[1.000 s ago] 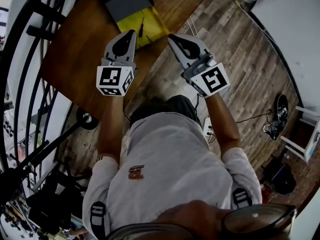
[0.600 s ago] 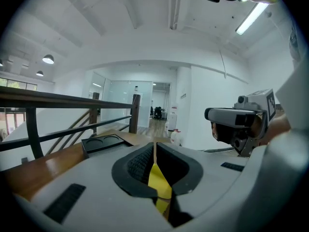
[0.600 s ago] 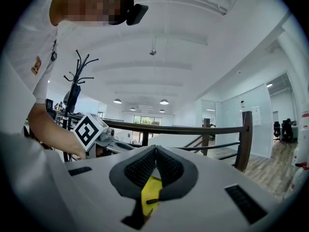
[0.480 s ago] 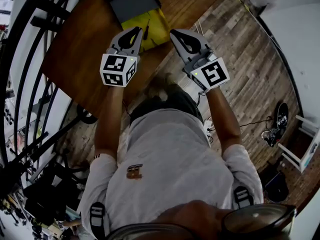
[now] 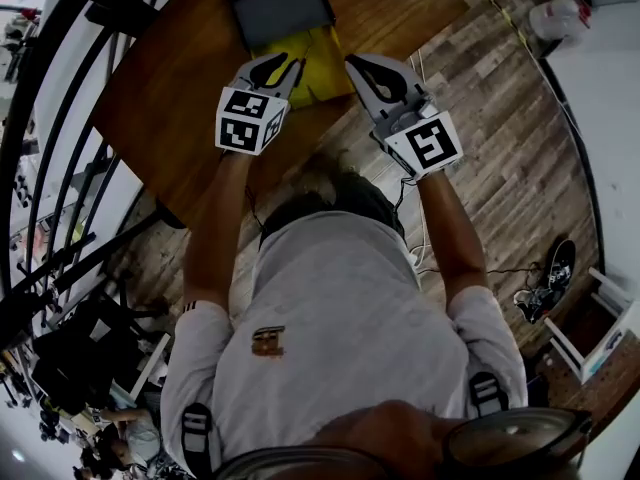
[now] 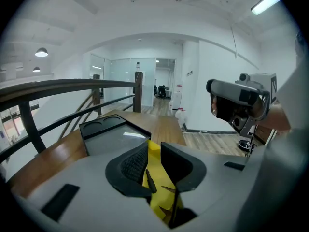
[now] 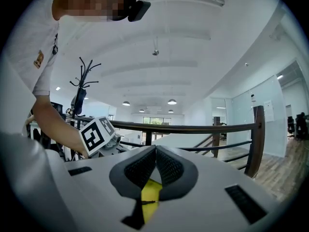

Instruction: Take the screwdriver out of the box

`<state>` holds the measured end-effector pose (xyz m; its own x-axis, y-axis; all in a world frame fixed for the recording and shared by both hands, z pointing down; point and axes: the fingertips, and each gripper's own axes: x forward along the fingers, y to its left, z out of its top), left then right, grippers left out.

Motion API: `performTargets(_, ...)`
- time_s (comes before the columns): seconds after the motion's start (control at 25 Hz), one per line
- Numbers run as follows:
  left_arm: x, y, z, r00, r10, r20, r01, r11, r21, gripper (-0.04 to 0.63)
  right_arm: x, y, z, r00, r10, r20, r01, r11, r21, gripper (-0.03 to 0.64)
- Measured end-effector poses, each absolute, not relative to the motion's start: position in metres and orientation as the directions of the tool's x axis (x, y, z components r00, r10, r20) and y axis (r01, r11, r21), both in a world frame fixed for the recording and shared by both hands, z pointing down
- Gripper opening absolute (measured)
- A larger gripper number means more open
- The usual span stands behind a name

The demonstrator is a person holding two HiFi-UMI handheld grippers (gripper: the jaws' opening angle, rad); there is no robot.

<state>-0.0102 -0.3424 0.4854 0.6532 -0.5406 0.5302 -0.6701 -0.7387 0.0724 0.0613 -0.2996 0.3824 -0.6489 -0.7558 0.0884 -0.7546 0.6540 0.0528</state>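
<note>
On the wooden table (image 5: pixel 170 88) an open box with a yellow inside (image 5: pixel 320 56) lies in front of its dark raised lid (image 5: pixel 280 8). A slim dark screwdriver (image 6: pixel 150 181) lies on the yellow lining. My left gripper (image 5: pixel 284 64) hangs tilted down over the box's near left part. Its jaws are opening, and the screwdriver shows through the gap, below the pads and untouched. My right gripper (image 5: pixel 356 65) is level at the box's near right corner, its jaws shut and empty. In the right gripper view (image 7: pixel 155 148) only a strip of yellow shows below the meeting tips.
A dark curved railing (image 5: pixel 60 78) runs along the table's left side. The plank floor (image 5: pixel 500 118) lies right of the table, with a white container (image 5: pixel 556 16) at the upper right and cables and a shoe farther down.
Both grippers have moved forward toward the box. The left one has tipped downward over the yellow lining and its jaws have parted. The right one stays shut.
</note>
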Motion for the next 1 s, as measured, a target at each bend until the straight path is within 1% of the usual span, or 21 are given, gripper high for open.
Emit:
performTargets(0.2,-0.004,-0.353,0.507,0.592,-0.511,0.624,-0.686,-0.725,0.057,0.097,0.067,-0.315,0.385,-0.692,-0.719,0.067,-0.718,0.695,0.044,0.032)
performTargets(0.32,-0.003,-0.359,0.526,0.549,-0.486,0.68,-0.695,-0.717,0.048,0.104,0.069,-0.322,0.394,-0.714,-0.695,0.081,-0.695,0.718,0.032,0.032)
performTargets(0.48,0.0,-0.363,0.55,0.494,-0.44,0.75,-0.696,-0.717,0.038,0.12,0.068,-0.331,0.392,-0.744,-0.667,0.03,-0.666,0.745,0.046,0.032)
performTargets(1.0,0.004,-0.372,0.62,0.371,-0.264,0.89,-0.692,-0.718,0.075,0.144,0.073,-0.349,0.396,-0.781,-0.623,0.03,-0.621,0.782,0.055,0.032)
